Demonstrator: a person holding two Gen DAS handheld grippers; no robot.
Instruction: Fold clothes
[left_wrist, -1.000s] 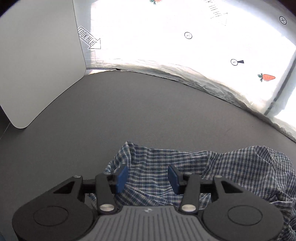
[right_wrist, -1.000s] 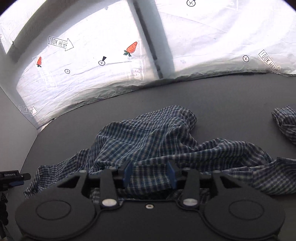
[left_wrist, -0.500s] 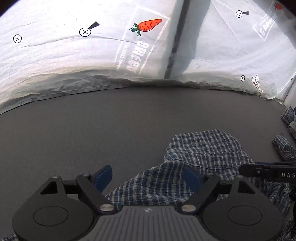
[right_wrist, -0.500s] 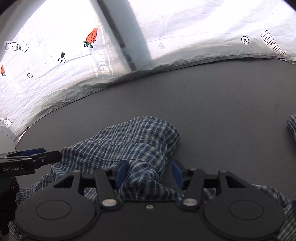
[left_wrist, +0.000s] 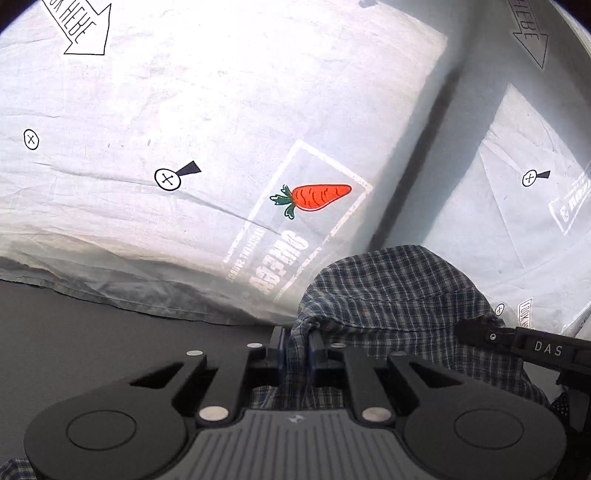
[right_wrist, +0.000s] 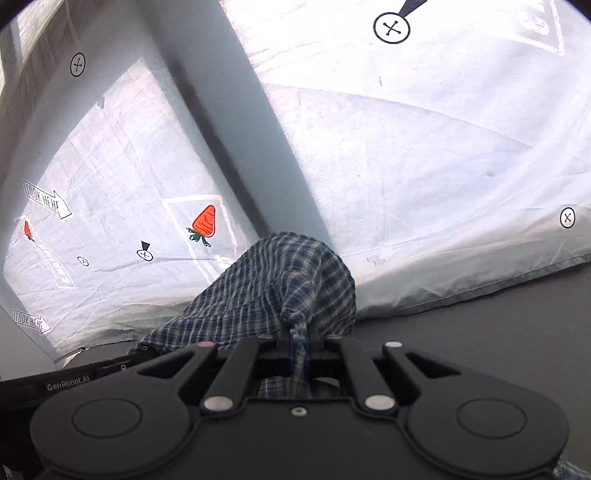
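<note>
Left gripper (left_wrist: 297, 350): jaws closing, nearly together, a bunched fold of checked shirt (left_wrist: 399, 295) pinched between the pads. Right gripper (right_wrist: 299, 347): jaws closing likewise, a twisted pleat of the same shirt clamped between the pads. Shirt raised off the dark grey table (left_wrist: 92, 332), humped between both grippers, hanging below each. Right gripper just beside the left, visible at the right edge of the left wrist view. Behind: white sheet (left_wrist: 184, 110) printed with carrots, arrows and crossed circles.
</note>
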